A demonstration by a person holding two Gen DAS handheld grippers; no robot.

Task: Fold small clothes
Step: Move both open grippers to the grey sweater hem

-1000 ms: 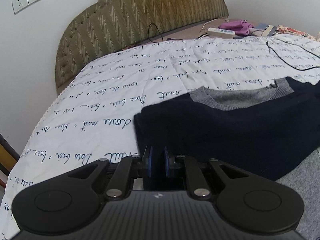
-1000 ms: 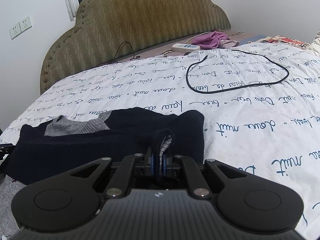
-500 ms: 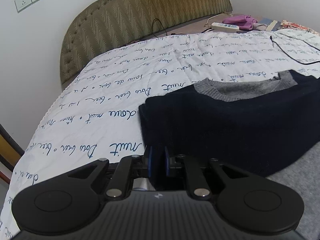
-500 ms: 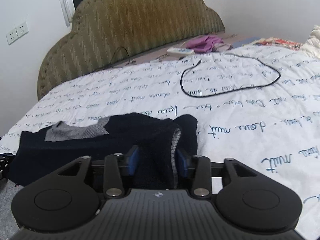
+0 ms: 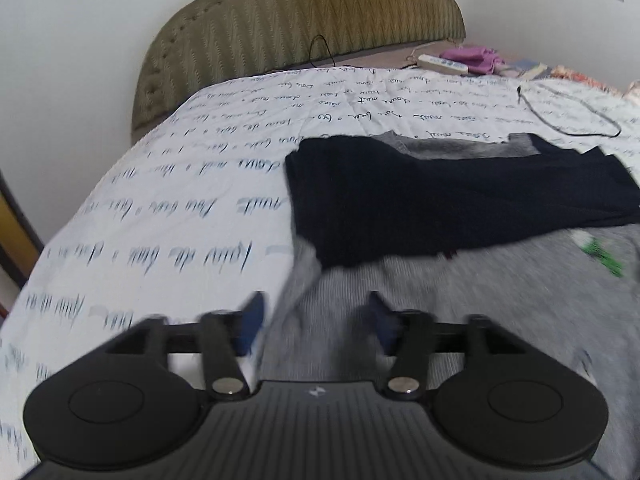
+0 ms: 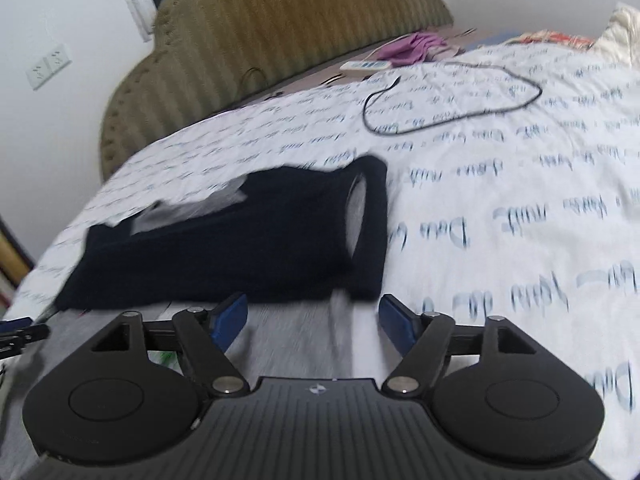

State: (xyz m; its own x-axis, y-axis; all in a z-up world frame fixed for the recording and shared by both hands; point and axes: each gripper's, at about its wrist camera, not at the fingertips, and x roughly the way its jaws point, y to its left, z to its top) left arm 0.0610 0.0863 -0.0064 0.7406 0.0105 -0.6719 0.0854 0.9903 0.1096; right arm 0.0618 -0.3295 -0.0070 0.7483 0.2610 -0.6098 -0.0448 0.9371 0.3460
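Navy knit fabric made up the visible face of the small sweater (image 5: pixel 460 196), which was laid flat on the white bedspread (image 5: pixel 180 208) printed with blue script. Seen from the left wrist, its left edge was folded straight, a grey collar band was exposed along its far side, and its near edge was overlapped onto a grey ribbed garment (image 5: pixel 500 300) spread closer to the camera. A small green mark was seen on that grey cloth at the right, though it was too blurred to be identified. The left gripper (image 5: pixel 316 320) was held low over the grey garment with its blue pads parted and widening; no cloth was pinched between them.

From the right wrist, the same navy sweater (image 6: pixel 240 248) was seen lying flat ahead, with a sleeve cuff turned open at its right end so that a pale grey lining was shown. The right gripper (image 6: pixel 312 318) was likewise spread and opening, with only grey cloth lying beneath the gap and nothing clamped. Farther back, a black cable (image 6: pixel 452 108) was looped on the bedspread, a white power strip (image 6: pixel 366 65) and a purple cloth (image 6: pixel 408 46) were set near the olive padded headboard (image 6: pixel 280 32).
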